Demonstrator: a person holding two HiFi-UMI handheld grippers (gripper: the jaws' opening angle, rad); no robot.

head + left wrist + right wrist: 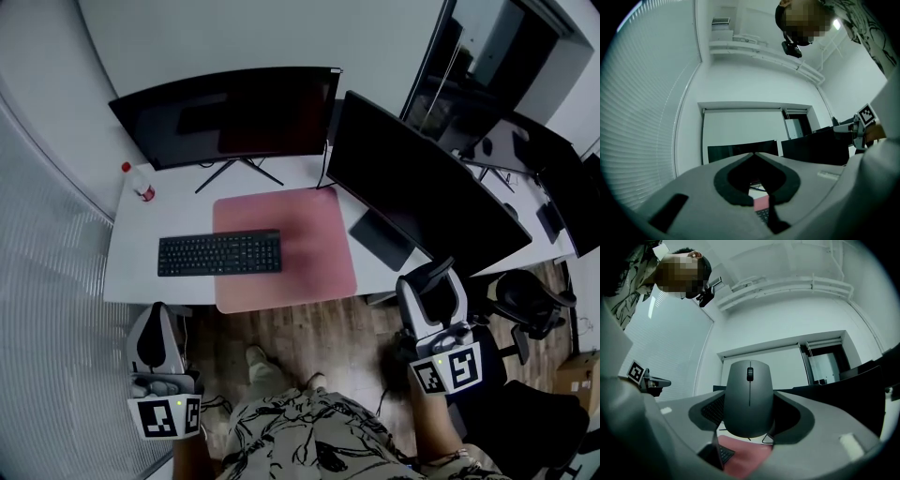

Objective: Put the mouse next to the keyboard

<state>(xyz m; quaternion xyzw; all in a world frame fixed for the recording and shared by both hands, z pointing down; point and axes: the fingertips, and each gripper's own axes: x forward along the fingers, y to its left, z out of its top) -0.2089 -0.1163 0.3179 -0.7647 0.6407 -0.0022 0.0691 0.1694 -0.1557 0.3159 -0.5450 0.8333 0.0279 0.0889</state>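
- A small bottle (141, 185) with a red cap stands at the far left of the white counter (141, 244).
- The left hand-held gripper (157, 319) hangs off the counter's near edge, over the wooden floor (309, 333). Its jaws are closed tip to tip with nothing between them.
- The black keyboard (219, 253) lies on the counter, with its right part on the left side of the pink mat (300, 234).
- A curved monitor (234, 117) stands behind the mat, and a second monitor (422, 187) stands angled at the right.
- The right hand-held gripper (749, 427) is also off the counter's near edge, to the right. Its jaws are clamped on the grey mouse (749, 397), scroll wheel uppermost, well apart from the keyboard.
- A black office chair (530, 300) stands at the far right.
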